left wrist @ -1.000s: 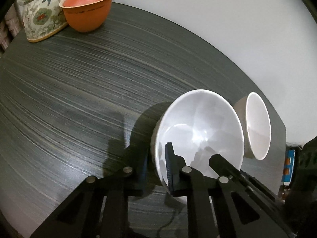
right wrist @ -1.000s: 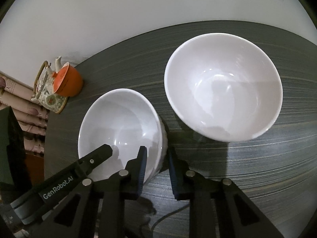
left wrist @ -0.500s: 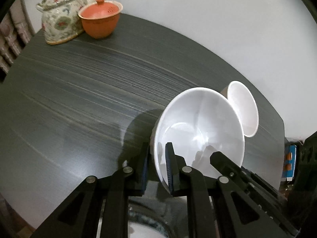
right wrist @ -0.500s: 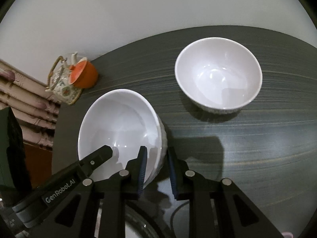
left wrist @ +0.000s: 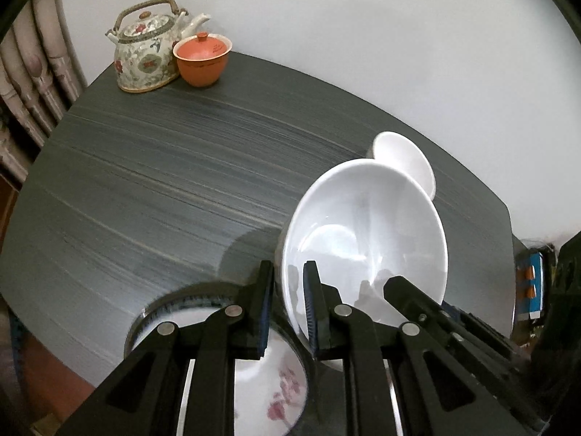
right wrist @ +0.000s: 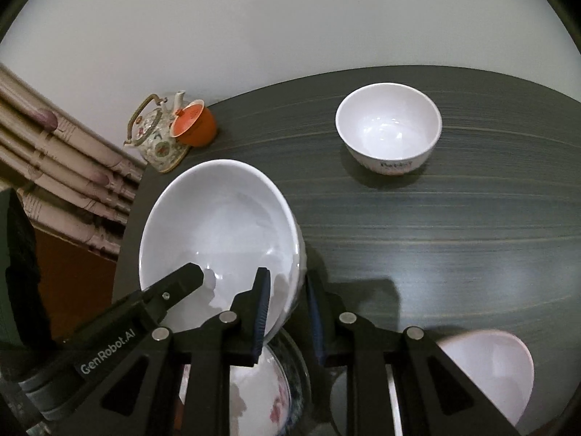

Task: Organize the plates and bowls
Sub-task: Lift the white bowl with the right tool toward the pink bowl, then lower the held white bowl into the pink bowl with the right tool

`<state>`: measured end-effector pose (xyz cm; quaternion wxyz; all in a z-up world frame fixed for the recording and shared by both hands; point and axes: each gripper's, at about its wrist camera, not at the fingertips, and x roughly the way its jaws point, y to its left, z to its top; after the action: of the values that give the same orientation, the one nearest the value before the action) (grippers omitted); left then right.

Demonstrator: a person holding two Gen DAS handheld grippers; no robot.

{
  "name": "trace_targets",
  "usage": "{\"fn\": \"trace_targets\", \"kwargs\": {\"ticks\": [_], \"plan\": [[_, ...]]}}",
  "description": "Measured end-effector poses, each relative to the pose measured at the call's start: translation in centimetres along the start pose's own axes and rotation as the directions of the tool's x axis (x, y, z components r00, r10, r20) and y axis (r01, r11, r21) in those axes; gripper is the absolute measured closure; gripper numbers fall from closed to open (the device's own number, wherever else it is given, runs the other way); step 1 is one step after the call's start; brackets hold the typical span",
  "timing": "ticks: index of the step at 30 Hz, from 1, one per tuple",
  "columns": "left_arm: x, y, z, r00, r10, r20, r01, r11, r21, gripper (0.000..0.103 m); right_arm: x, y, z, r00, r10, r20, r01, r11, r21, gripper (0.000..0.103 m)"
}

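Both grippers hold one large white bowl (left wrist: 363, 232) by its rim, raised above the dark table (left wrist: 163, 189). My left gripper (left wrist: 288, 290) is shut on its left rim. My right gripper (right wrist: 287, 298) is shut on the right rim of the same bowl (right wrist: 218, 232); the left gripper's finger (right wrist: 174, 283) shows across the bowl. A flower-patterned plate with a blue rim (left wrist: 276, 392) lies below the bowl, also in the right wrist view (right wrist: 272, 392). A smaller white bowl (right wrist: 388, 134) stands further back; it shows behind the held bowl (left wrist: 403, 156).
A floral teapot (left wrist: 145, 51) and an orange lidded cup (left wrist: 201, 60) stand at the table's far corner by the wall. Another white bowl (right wrist: 490, 370) sits at the near right. A curtain (right wrist: 54, 167) hangs left of the table.
Both grippers have lifted the large bowl and pulled it back toward the near edge. The small bowl and teapot look farther away, and the patterned plate has come into view below.
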<state>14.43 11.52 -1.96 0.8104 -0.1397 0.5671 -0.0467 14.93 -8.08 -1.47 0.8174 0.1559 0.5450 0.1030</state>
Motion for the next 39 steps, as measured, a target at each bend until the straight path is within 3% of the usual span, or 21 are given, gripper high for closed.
{"fn": "trace_targets", "kwargs": {"ticks": [16,27,39], "plan": [[-3.4,-9.9,-7.8,0.996,-0.087,0.002,0.086,0.986,0.144,0.088,-9.1,-6.6,-7.5,0.989,-0.093,0.114,0.087,0.994,0.06,0.082],[0.4,-14.2,-12.3,0.992,-0.053,-0.117,0.076,0.977,0.201,0.088,-8.9,-11.8,-10.6,0.985,-0.157,0.067,0.147,0.98,0.131,0.082],[2.0,-14.7,-13.1,0.99,0.001,-0.14,0.03,0.975,0.219,0.088,-7.0,-12.6,-11.3,0.986,-0.166,0.035,0.161,0.98,0.12,0.082]]}}
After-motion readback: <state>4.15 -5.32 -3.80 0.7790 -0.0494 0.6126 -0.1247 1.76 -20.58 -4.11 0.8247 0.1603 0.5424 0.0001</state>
